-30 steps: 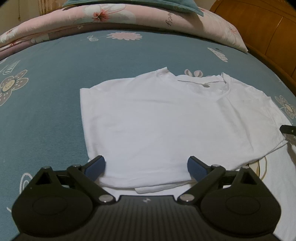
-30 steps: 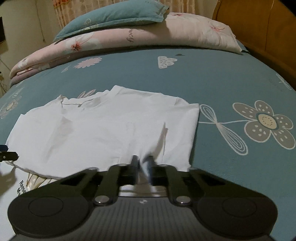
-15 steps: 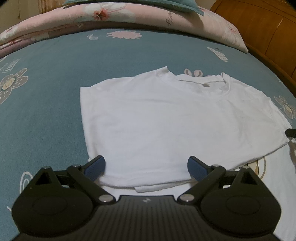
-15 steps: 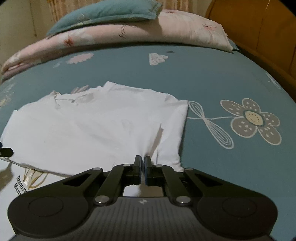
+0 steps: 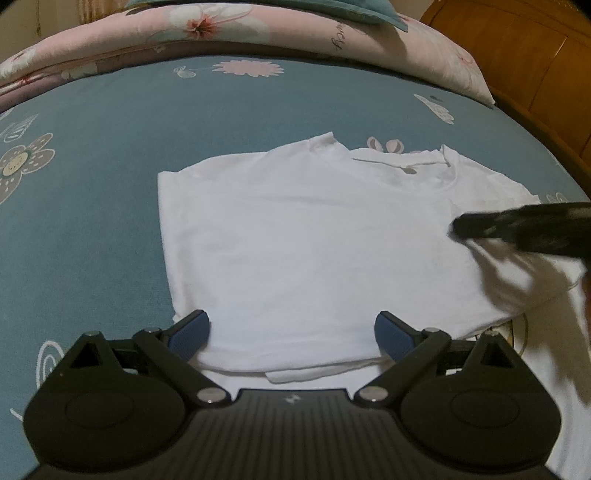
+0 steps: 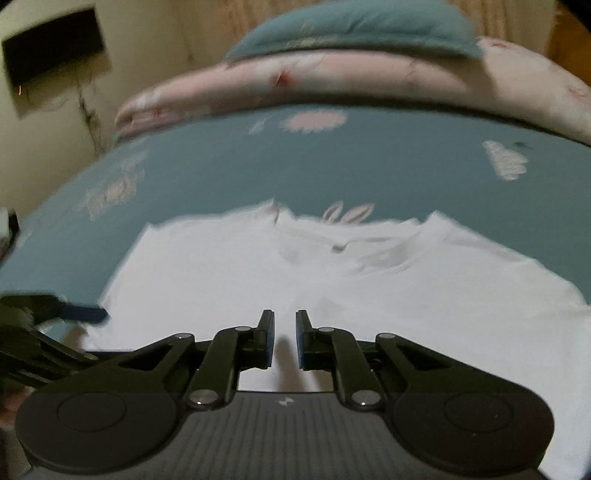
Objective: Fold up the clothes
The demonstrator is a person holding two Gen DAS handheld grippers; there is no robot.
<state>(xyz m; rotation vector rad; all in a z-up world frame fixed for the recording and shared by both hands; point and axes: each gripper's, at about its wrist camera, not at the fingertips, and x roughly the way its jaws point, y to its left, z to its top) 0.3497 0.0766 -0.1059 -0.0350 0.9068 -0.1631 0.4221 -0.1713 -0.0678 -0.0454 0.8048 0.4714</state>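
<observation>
1. Writing: cursive lettering shows on the pink quilt [image 5: 258, 26] at the head of the bed, too small to read. A small tag sits inside the collar of the white T-shirt [image 5: 314, 236]; no text can be made out on it.
2. Edges and room: the T-shirt lies flat in the middle of the teal bedsheet [image 5: 92, 221], collar toward the quilt. Bare sheet lies open to its left and between collar and quilt. A wooden bed frame [image 5: 535, 74] borders the right side.
3. T-shirt: plain white and smooth, with a straight left edge. Its near hem lies over another layer of white cloth, which shows a curved yellow line at the lower right.
4. Left gripper [image 5: 291, 334]: jaws spread wide, empty, with the blue pads just above the near hem.
5. Right gripper [image 6: 285, 339]: jaws parted by a narrow gap, holding nothing, low over the shirt's right side. That view is blurred.
</observation>
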